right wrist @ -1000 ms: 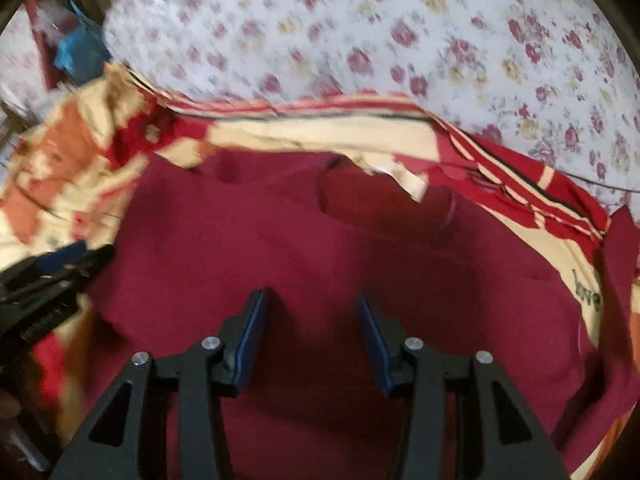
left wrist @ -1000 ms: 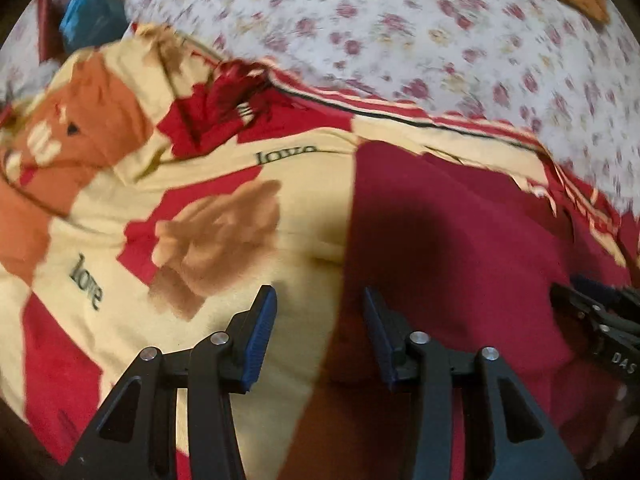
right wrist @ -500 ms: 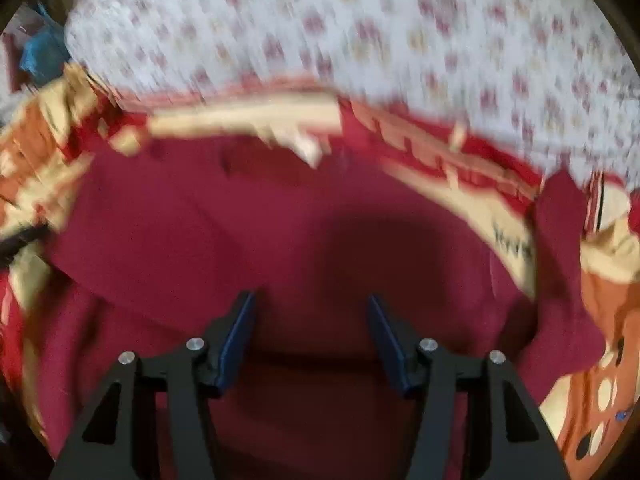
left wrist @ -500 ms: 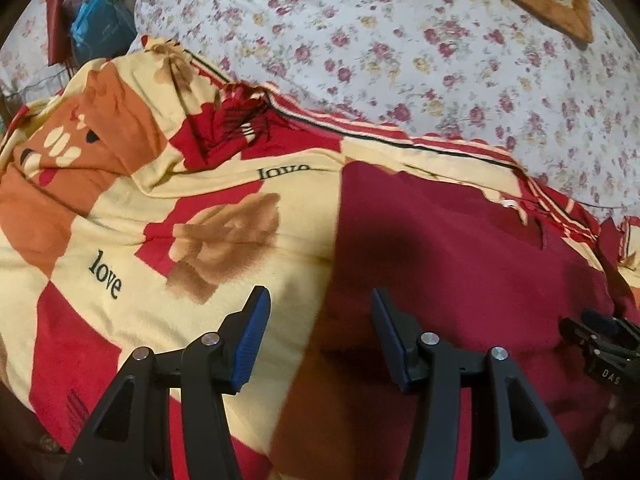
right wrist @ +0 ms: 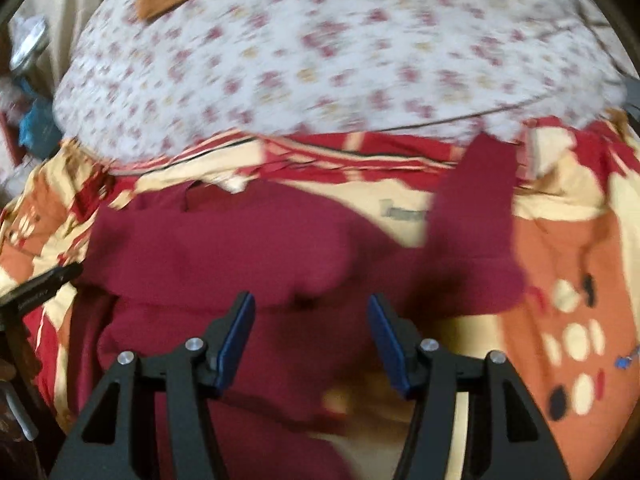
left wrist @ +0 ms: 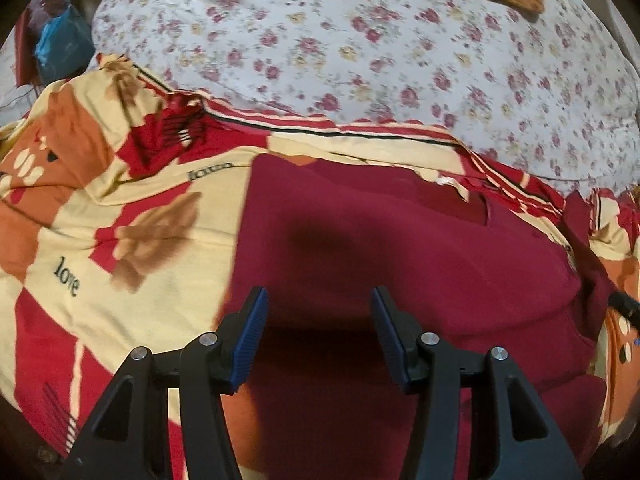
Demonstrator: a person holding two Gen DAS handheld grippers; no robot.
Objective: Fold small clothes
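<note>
Both of my hand-held grippers are hovering low over the maroon garment, pointing forward across the bed. My left hand-held gripper has its jaws spread wide with nothing between them, just maroon cloth underneath. Same deal with my right hand-held gripper: wide open, holding nothing.

The garment lies spread on a red, cream and orange blanket printed with "love", and a floral sheet sits beyond it.

The left view is sharper and shows the garment's straight left edge. The right view is blurry, but it catches a sleeve-like flap sticking out over the blanket, plus the tip of my left hand-held gripper at the far left edge.
</note>
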